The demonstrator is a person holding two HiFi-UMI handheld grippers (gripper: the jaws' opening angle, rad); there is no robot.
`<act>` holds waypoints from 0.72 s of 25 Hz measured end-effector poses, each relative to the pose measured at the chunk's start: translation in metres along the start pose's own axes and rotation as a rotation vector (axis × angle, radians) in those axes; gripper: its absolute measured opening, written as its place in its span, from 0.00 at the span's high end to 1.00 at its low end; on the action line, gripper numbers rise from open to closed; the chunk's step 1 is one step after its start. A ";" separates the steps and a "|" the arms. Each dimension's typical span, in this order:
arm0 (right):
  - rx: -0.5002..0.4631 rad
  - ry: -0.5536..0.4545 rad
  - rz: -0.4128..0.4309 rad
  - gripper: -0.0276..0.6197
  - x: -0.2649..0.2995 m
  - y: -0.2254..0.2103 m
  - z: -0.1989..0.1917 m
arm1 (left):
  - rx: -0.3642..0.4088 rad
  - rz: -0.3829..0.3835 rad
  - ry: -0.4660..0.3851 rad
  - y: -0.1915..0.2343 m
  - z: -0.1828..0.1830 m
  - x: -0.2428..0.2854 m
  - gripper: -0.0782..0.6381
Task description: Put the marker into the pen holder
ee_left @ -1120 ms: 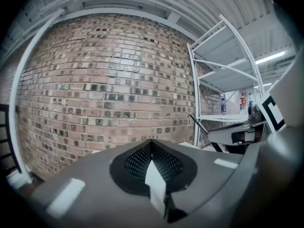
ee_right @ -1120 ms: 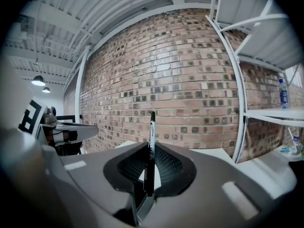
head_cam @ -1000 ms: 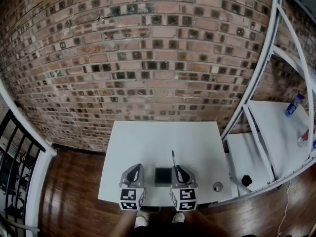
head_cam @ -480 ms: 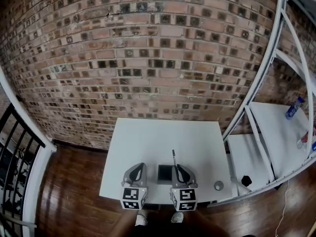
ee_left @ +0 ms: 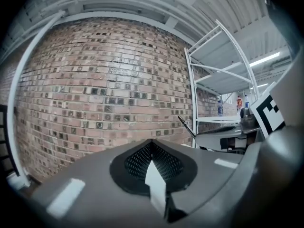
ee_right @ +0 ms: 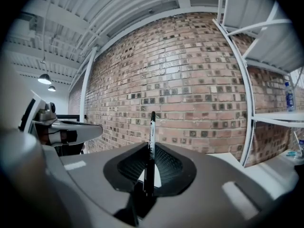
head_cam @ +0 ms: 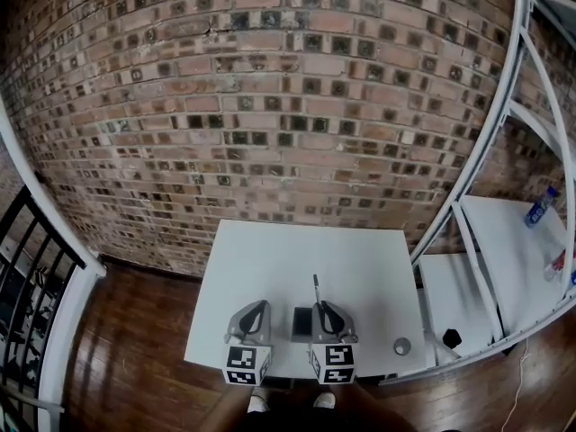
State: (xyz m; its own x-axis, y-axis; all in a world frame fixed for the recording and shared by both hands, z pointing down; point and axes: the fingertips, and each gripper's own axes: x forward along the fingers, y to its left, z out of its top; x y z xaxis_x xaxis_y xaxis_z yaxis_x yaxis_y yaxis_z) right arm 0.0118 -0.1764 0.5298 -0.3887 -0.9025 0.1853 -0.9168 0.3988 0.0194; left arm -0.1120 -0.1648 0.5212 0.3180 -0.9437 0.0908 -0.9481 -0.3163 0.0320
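- Marker (ee_right: 151,137) sits pinched in the right gripper's (head_cam: 319,310) narrow jaws, sticking out past their tips; just right of the black pen holder (head_cam: 301,324)
- left gripper (head_cam: 260,312) empty, jaws drawn together; left of the holder
- both over the white table's (head_cam: 297,250) near edge
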 end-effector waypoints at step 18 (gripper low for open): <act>0.017 0.038 0.036 0.87 0.005 -0.017 -0.055 | -0.032 -0.024 0.032 0.010 -0.010 0.016 0.87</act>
State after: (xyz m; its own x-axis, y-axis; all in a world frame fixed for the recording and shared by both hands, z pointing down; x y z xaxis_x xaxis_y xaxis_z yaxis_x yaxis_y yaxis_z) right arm 0.0303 -0.1785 0.5845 -0.4181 -0.8808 0.2223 -0.9038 0.4279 -0.0047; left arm -0.1160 -0.1818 0.5324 0.3410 -0.9322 0.1214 -0.9398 -0.3352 0.0661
